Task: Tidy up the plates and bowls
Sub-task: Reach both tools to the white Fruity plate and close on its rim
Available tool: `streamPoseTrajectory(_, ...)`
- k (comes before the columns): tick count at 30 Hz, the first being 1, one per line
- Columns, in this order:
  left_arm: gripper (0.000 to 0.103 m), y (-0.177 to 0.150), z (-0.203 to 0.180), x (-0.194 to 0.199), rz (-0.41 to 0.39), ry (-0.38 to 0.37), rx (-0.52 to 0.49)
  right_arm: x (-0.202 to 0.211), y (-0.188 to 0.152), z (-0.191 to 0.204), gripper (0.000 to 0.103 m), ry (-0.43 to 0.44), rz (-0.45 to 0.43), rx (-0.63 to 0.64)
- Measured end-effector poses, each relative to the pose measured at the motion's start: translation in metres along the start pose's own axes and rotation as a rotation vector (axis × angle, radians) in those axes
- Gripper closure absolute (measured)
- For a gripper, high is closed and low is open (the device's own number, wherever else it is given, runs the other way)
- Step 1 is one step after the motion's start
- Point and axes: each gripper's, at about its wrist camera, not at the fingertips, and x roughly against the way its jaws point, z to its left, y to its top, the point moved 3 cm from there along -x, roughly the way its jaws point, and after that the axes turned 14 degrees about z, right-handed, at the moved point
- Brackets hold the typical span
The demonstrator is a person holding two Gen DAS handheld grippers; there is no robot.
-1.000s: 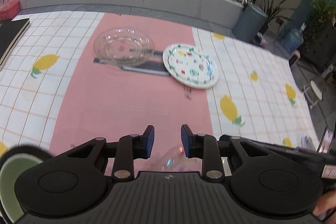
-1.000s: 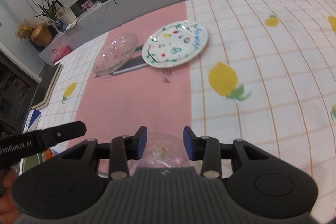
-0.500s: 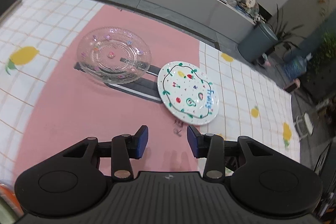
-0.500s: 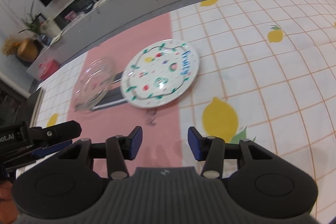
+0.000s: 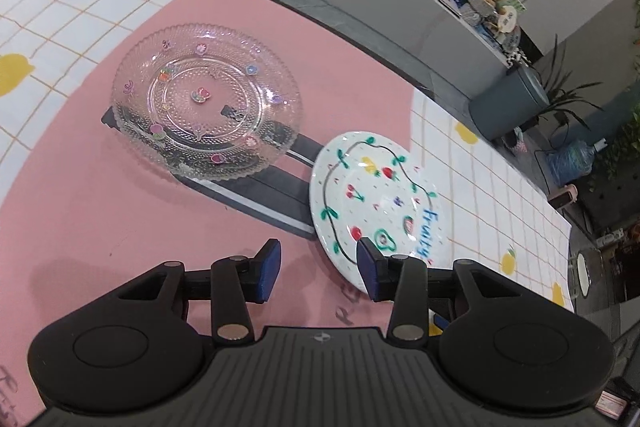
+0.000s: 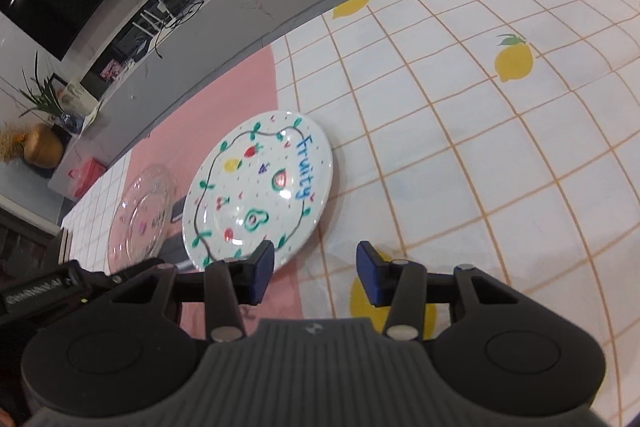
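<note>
Two plates on the desk (image 5: 80,211), which carries a pink runner between white lemon-print checked cloth.

Clear pressed-glass plate with a scalloped rim and small coloured flower dots (image 5: 206,99): sits on the pink runner, resting partly on a flat dark grey slab with a pale stripe (image 5: 276,197). Raised edge there likely makes the rim easier to get a finger under.

White ceramic plate painted with fruit, a green vine and the blue word "Fruity" (image 5: 380,203): just beside the glass plate, straddling the seam of pink and check, one edge overlapping the same dark slab, so it lies slightly tilted. In the right wrist view the same plate (image 6: 260,187) has its near rim lifted toward the camera.

Left gripper (image 5: 318,267): jaws roughly half apart, nothing between them; its right finger shows over the near rim of the white plate, contact not certain.

Right gripper (image 6: 316,275): jaws parted, closing a little, nothing between them; left finger at the white plate's near edge, the gap itself over bare cloth.

Judgement: both grippers point down at the white plate, probably the next piece to lift, perhaps for stacking with the glass one. Bowls not in view.
</note>
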Motion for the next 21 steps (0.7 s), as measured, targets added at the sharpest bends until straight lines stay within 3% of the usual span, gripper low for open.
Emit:
streamPoseTrajectory(4, 0.055, 0.009, 0.001, -0.009, -0.003, -0.014, 0.009, -0.007, 0.010, -0.001, 0.063, 0.019, -0.014, -0.016)
streamPoseTrajectory(7, 0.055, 0.015, 0.000, -0.015, -0.004, -0.025, 0.008, -0.011, 0.015, -0.002, 0.072, 0.030, -0.013, -0.033)
streamPoseTrajectory(11, 0.074, 0.019, 0.001, -0.024, 0.002, -0.024, 0.022, -0.015, 0.016, -0.001, 0.088, 0.025, -0.012, -0.026)
streamPoseTrajectory(14, 0.090, 0.017, 0.000, -0.028, 0.016, -0.024, 0.009, -0.015, 0.015, -0.004, 0.093, 0.024, -0.015, -0.026)
streamPoseTrajectory(21, 0.093, 0.008, -0.004, -0.020, 0.033, 0.027, -0.036, -0.007, 0.002, -0.004, 0.094, 0.026, 0.012, -0.033)
